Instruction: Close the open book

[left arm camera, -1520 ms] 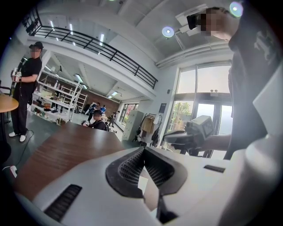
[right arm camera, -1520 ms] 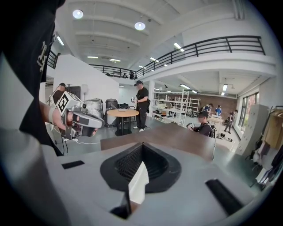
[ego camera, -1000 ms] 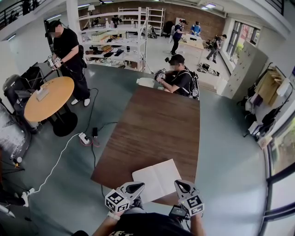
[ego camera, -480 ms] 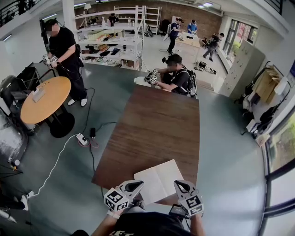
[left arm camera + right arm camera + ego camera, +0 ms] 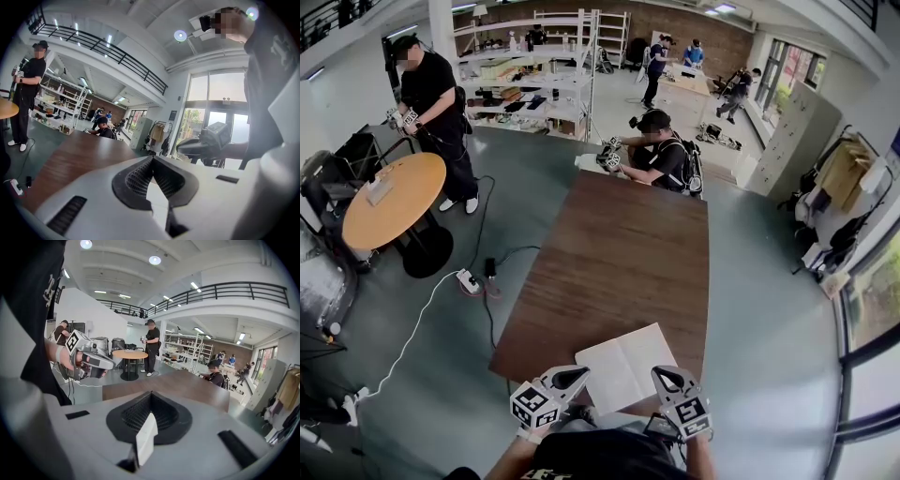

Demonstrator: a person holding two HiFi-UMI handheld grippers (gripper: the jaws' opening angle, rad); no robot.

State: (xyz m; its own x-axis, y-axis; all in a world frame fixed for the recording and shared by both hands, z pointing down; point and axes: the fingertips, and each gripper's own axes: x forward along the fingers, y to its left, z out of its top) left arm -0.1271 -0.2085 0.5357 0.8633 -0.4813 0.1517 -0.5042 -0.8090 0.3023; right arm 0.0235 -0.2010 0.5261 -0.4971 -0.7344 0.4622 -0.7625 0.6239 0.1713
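An open book (image 5: pixel 623 366) lies flat with blank white pages up, at the near edge of the long brown table (image 5: pixel 619 253). My left gripper (image 5: pixel 584 373) hovers at the book's near left corner, jaws shut and empty. The right gripper (image 5: pixel 656 372) is at the book's near right side, shut too, with nothing held. In the left gripper view the jaw tips (image 5: pixel 152 158) meet over a sliver of white page (image 5: pixel 157 197), and the right gripper (image 5: pixel 187 147) shows beyond. The right gripper view shows closed tips (image 5: pixel 150 392) above the page (image 5: pixel 146 437), with the left gripper (image 5: pixel 110 365) at left.
A person (image 5: pixel 661 155) sits at the table's far end. A round orange table (image 5: pixel 394 202) stands at left, with a standing person (image 5: pixel 431 103) behind it. A power strip with cables (image 5: pixel 471 281) lies on the floor left of the table. Shelves (image 5: pixel 534 89) fill the back.
Hardly anything: both grippers stay shut at the book's near edge and have shifted only slightly. The book lies open as before.
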